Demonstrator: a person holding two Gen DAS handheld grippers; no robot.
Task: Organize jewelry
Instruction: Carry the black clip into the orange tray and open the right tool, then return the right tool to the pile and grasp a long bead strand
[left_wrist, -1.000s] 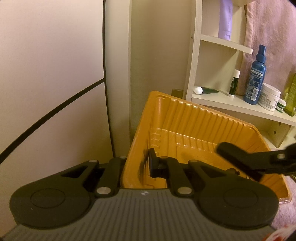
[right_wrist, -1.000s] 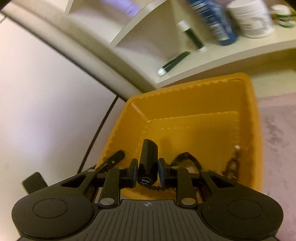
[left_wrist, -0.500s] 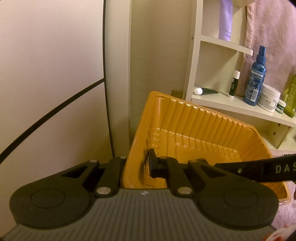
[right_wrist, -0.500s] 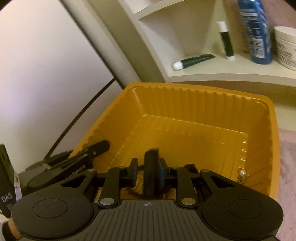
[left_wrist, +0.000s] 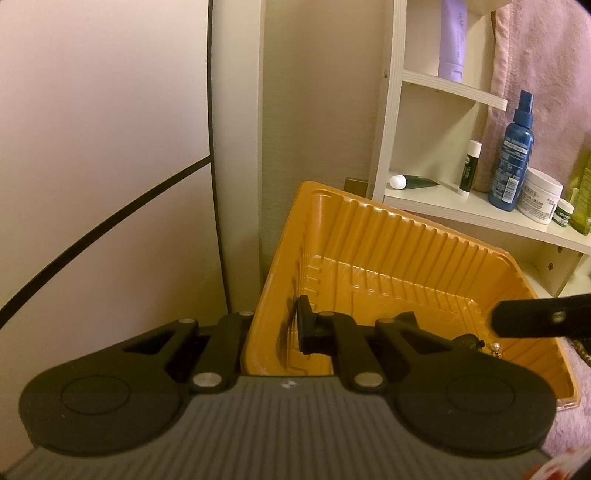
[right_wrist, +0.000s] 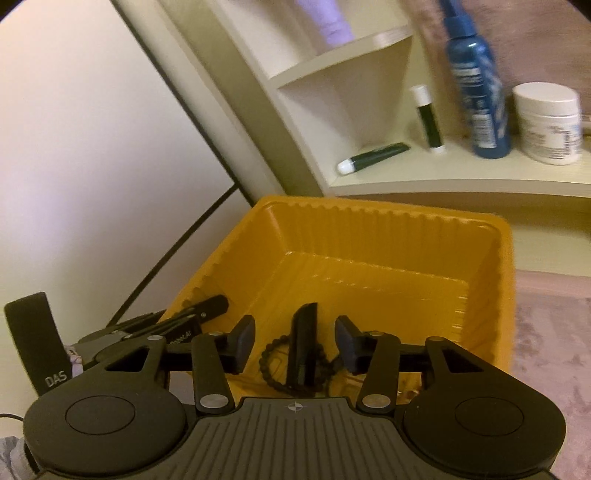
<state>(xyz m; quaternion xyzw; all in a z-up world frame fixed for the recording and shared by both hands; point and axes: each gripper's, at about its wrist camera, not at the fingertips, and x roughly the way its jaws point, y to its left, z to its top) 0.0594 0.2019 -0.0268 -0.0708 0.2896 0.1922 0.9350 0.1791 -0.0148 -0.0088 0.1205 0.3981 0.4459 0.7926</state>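
An orange plastic tray (left_wrist: 406, 251) (right_wrist: 491, 280) rests on a pink cloth. My left gripper (left_wrist: 291, 328) is shut on the tray's left wall, with one finger (left_wrist: 306, 328) inside it; the right wrist view shows this gripper (right_wrist: 207, 308) at the left rim. Over the tray's near end, my right gripper (right_wrist: 295, 334) has its jaws opening. A black oblong piece (right_wrist: 303, 343) stands between the pads, clear of both. Under it lies a black beaded bracelet (right_wrist: 271, 356). A small pearl piece (left_wrist: 496, 347) sits near the tray's right corner. One right fingertip (left_wrist: 535, 323) shows in the left wrist view.
A white shelf unit (left_wrist: 461, 212) behind the tray holds a blue spray bottle (left_wrist: 511, 162), a white jar (left_wrist: 539, 194), a lip balm stick (left_wrist: 469, 166) and a green tube (left_wrist: 413, 181). A pale wall panel (left_wrist: 110, 147) stands at the left. Pink cloth (right_wrist: 550, 332) lies to the right.
My right gripper's jaws have spread apart and let go of the black oblong piece they were pinching. That gripper has also rolled and shifted over the tray. The left gripper has not moved.
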